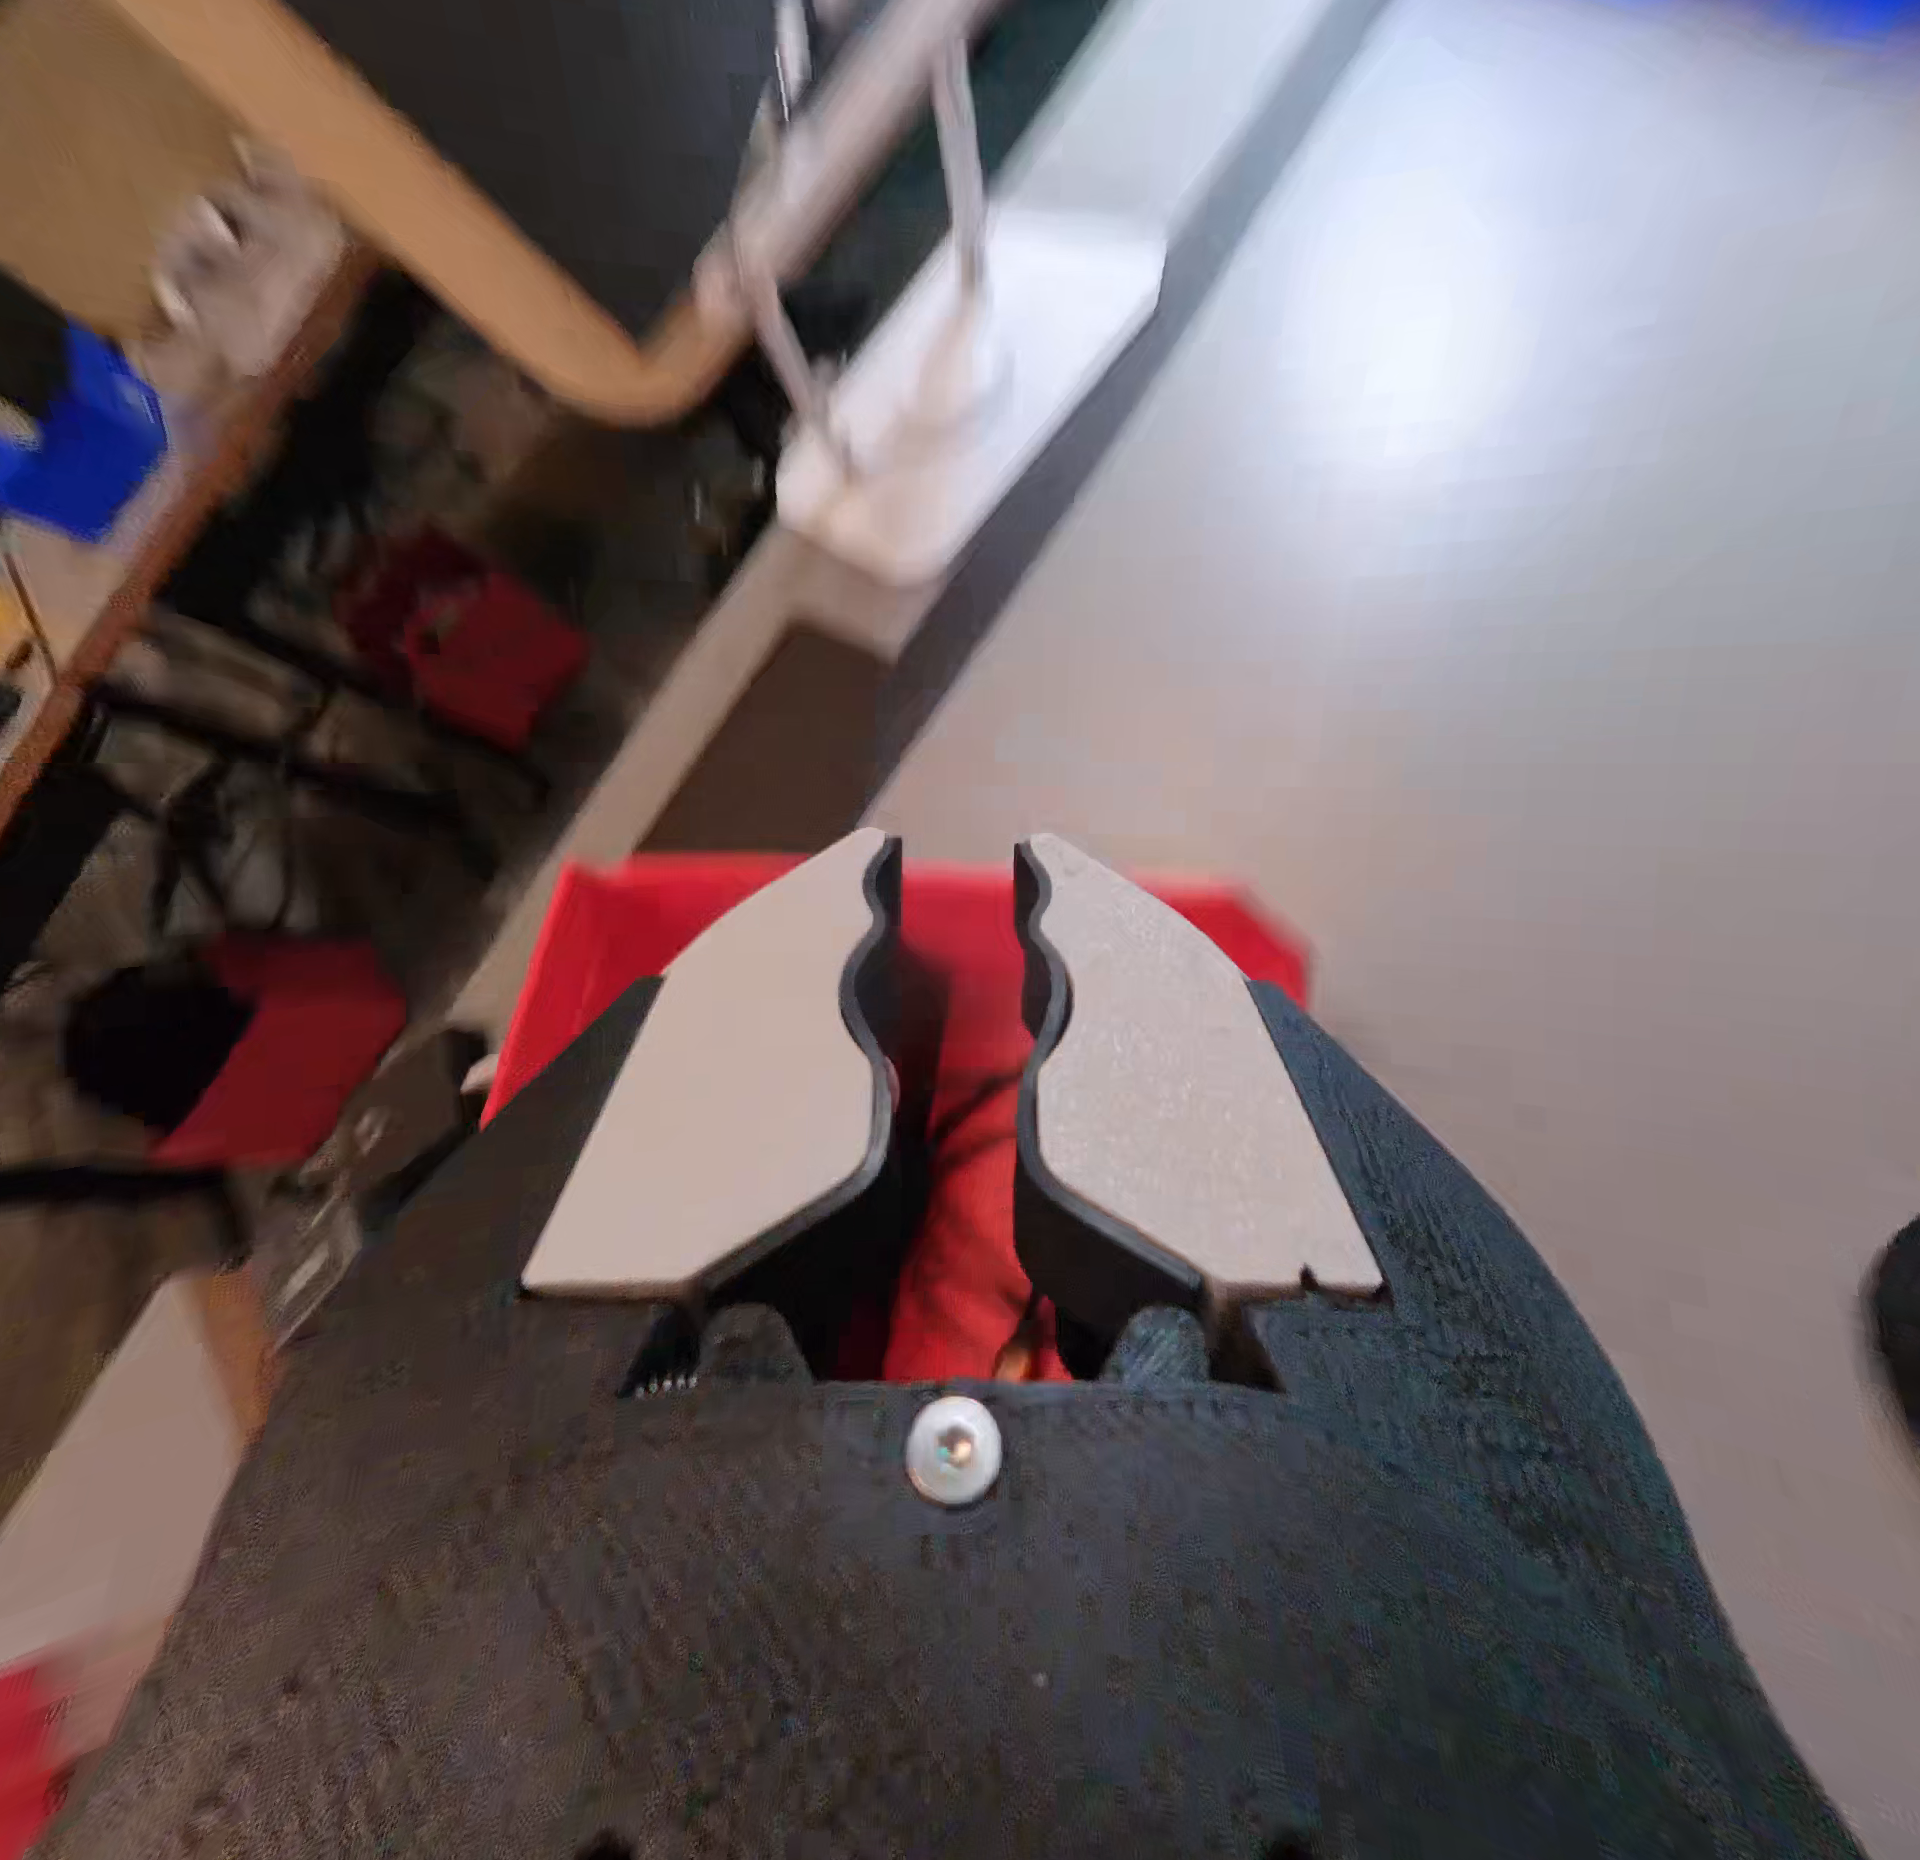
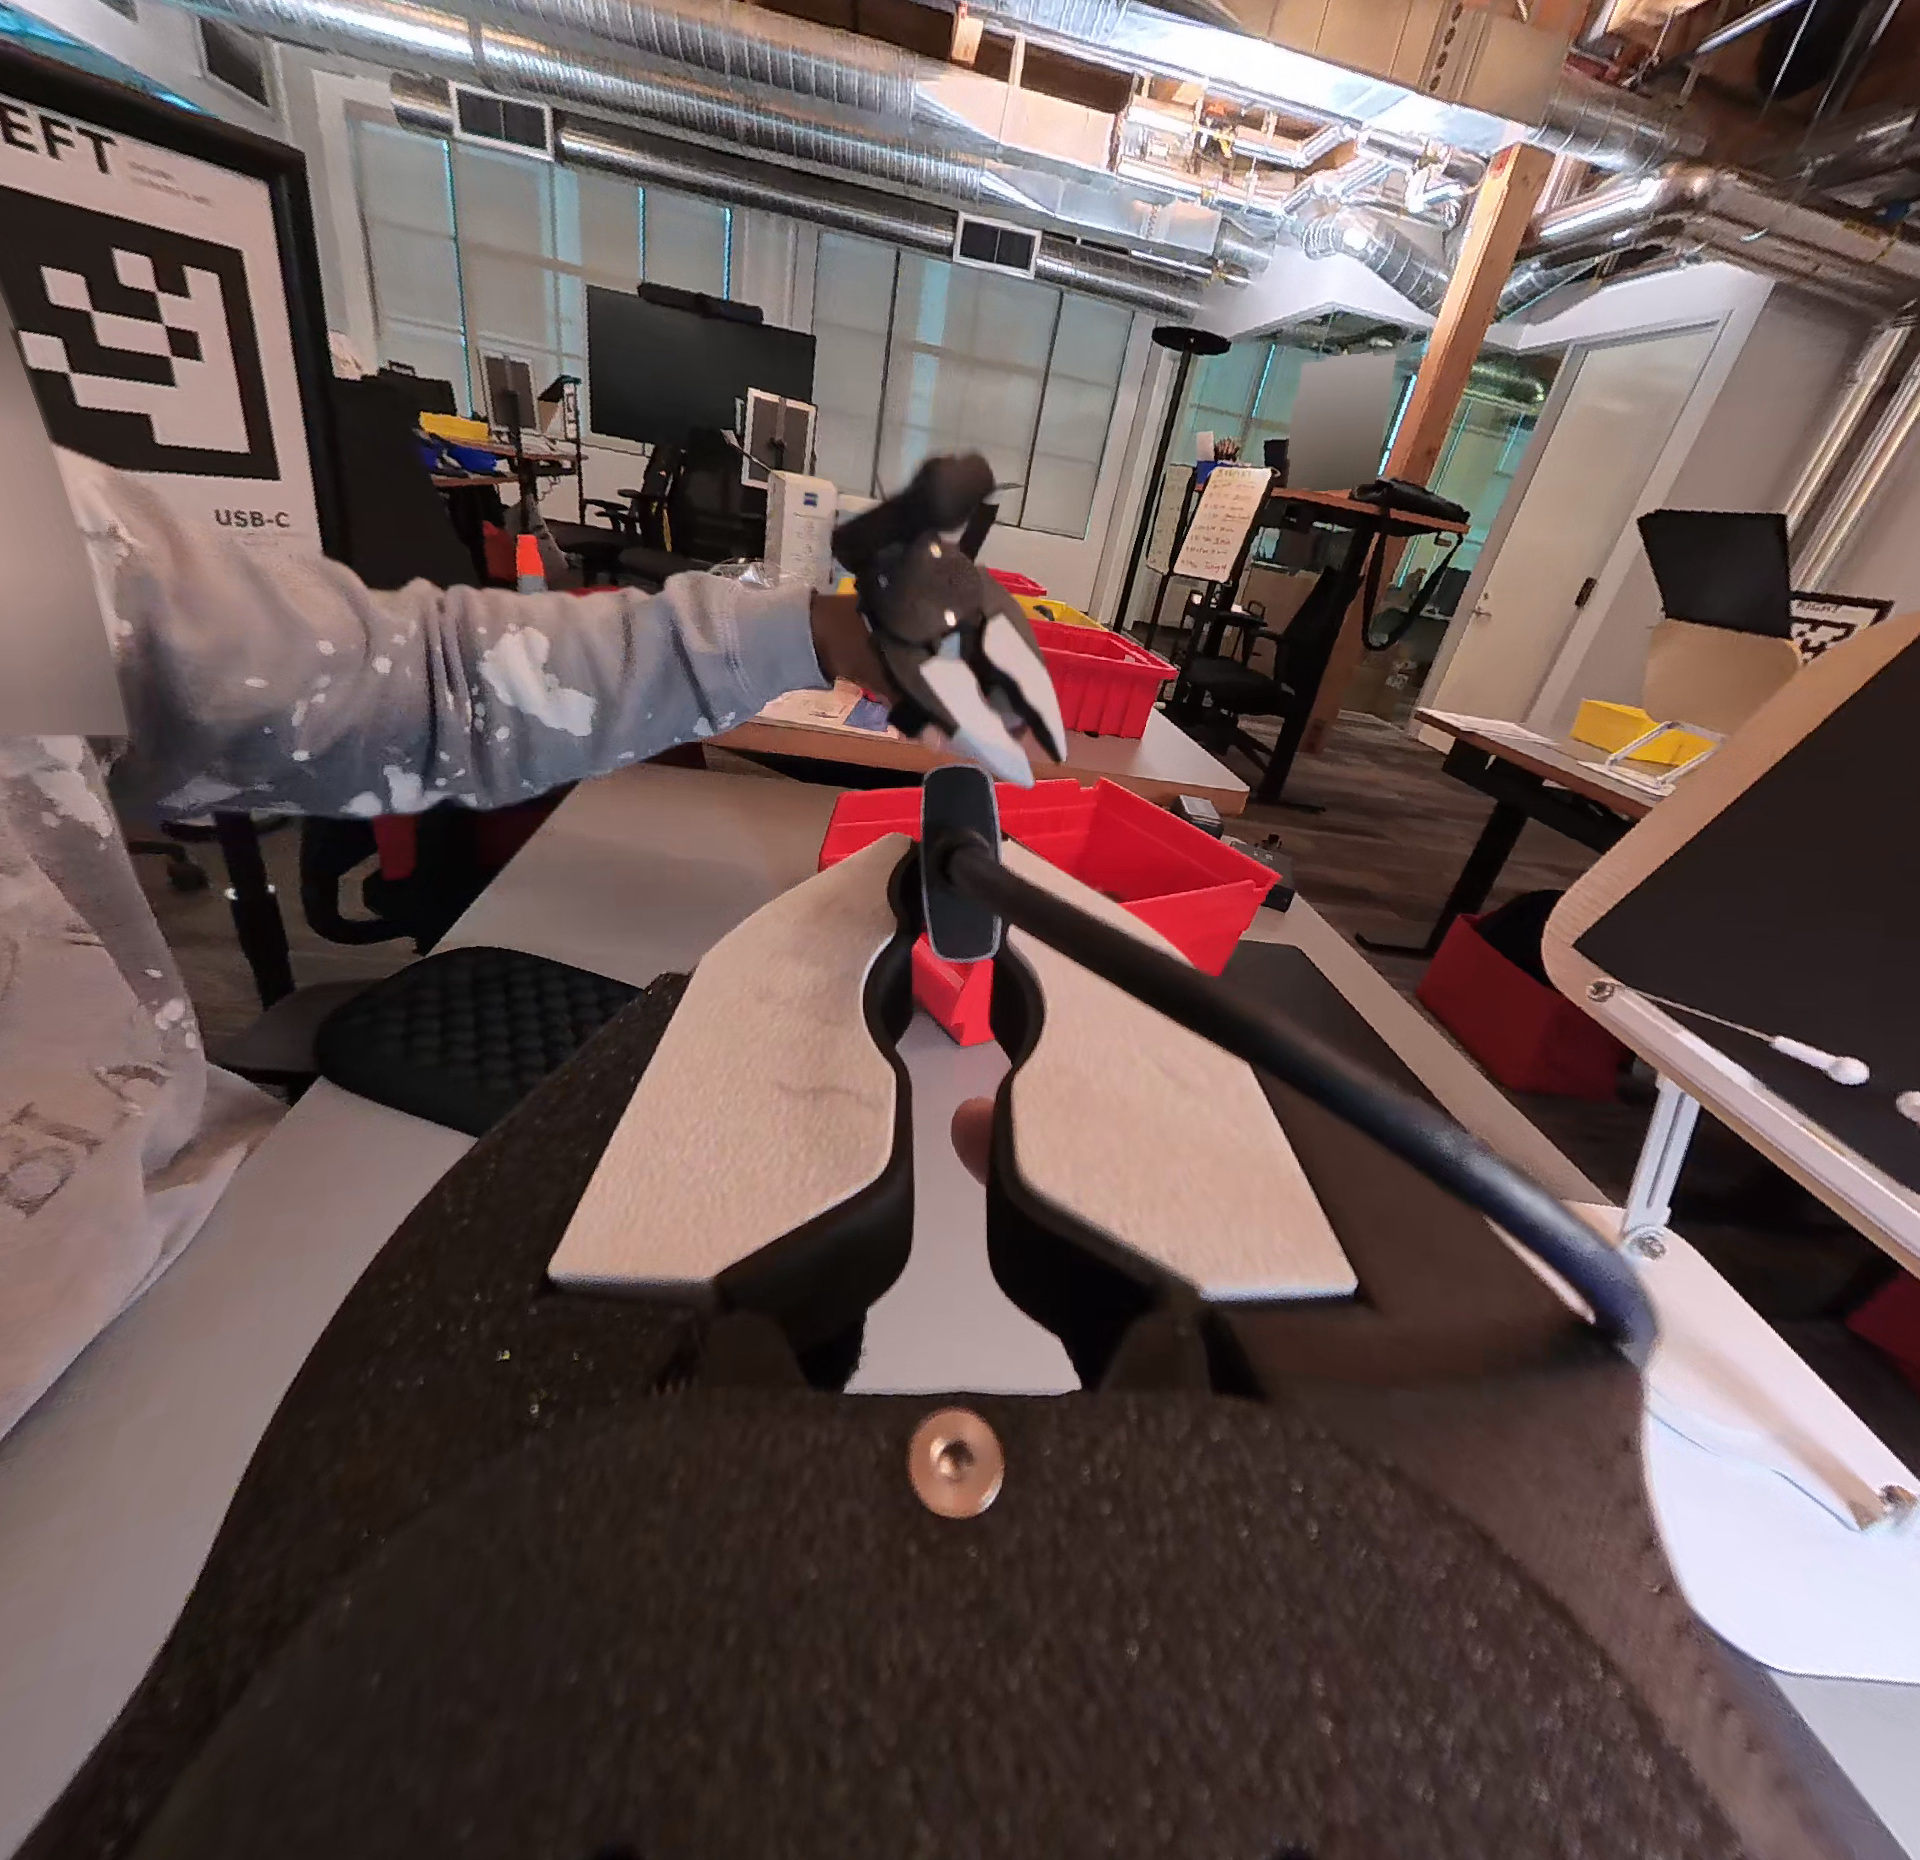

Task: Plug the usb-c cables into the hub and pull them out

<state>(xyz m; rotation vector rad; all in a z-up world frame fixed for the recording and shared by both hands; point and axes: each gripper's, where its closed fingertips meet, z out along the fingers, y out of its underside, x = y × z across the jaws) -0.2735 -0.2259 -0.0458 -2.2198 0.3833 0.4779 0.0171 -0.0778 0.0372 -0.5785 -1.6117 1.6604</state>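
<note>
In the right wrist view my right gripper (image 2: 958,875) is shut on a dark flat body with a silver rim, seemingly the hub (image 2: 961,823) seen end-on. Its thick black cable (image 2: 1299,1052) trails back to the right over the right finger. My left gripper (image 2: 1029,756), held by a hand in a speckled sleeve, hangs open and empty just beyond and above the hub. In the blurred left wrist view the left gripper (image 1: 956,854) is open with nothing between its fingers, above a red bin (image 1: 1247,917). I see no loose usb-c cable plugs.
The red bin (image 2: 1143,854) sits on the grey table (image 2: 644,875) ahead. A tilted black board on a white stand (image 2: 1766,875) and its white base plate (image 2: 1766,1498) stand at right. A black chair back (image 2: 468,1031) is at left. The stand base also shows in the left wrist view (image 1: 966,387). Spacing between my two grippers at the tips: around 35 cm.
</note>
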